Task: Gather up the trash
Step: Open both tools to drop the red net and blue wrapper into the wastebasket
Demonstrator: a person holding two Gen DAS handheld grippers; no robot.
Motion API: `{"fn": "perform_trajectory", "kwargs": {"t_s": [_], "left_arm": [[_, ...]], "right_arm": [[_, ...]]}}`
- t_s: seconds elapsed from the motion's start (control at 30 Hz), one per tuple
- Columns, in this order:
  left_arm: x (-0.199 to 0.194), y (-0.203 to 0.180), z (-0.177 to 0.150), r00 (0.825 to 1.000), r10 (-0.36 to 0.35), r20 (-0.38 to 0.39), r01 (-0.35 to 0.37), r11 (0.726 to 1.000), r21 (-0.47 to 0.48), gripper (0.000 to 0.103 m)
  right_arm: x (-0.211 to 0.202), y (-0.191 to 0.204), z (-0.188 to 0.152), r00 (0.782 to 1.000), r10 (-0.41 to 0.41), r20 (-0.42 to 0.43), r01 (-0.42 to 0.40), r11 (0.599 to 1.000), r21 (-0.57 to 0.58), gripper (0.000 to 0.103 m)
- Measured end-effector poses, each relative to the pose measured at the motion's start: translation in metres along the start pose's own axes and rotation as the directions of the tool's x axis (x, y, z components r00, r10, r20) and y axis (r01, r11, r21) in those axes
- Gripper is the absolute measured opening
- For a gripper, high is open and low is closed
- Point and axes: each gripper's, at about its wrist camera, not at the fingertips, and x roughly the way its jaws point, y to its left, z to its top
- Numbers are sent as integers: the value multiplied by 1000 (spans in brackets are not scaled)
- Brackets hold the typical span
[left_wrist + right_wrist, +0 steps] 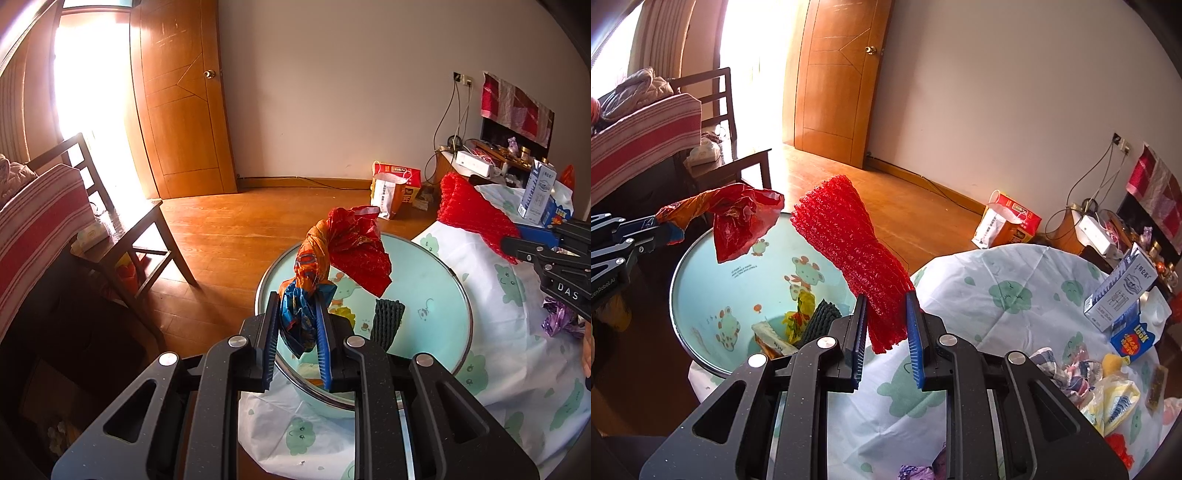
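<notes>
So, quick rundown:
Left gripper [297, 325]: clamped on a crumpled wrapper [332, 254], held over the basin [436, 273].
Right gripper [886, 332]: closed on red net [853, 243], held beside the basin's rim.
Risk: net could be dropped outside the basin if released early, probably.

Wooden door [184, 110], plank floor [236, 229], chair [122, 229]

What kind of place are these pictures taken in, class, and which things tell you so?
Most likely a room in a home: a wooden door, a wooden chair and a table under a cartoon-print cloth. Each gripper holds trash near a basin.
</notes>
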Motion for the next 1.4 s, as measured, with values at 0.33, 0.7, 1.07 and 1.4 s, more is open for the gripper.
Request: {"fn": "perform_trajectory", "kwargs": {"t_s": [0.33,0.7,1.07,1.4], "left_arm": [[1,0,-2,1000,3,2,-3,1000,-3,18],[0,2,-2,1000,5,3,-5,1000,-13,18],[1,4,-2,1000,5,4,-5,1000,-14,20],[4,1,-6,1000,1,6,-1,1000,-18,58]], "right_arm": [[1,5,2,1000,4,-2,-4,1000,-11,21],[2,10,4,1000,7,-3,-7,1000,-21,21],[4,17,6,1000,14,-9,-15,999,-41,22],[7,27,8,999,32,3,-32,998,-63,59]]}}
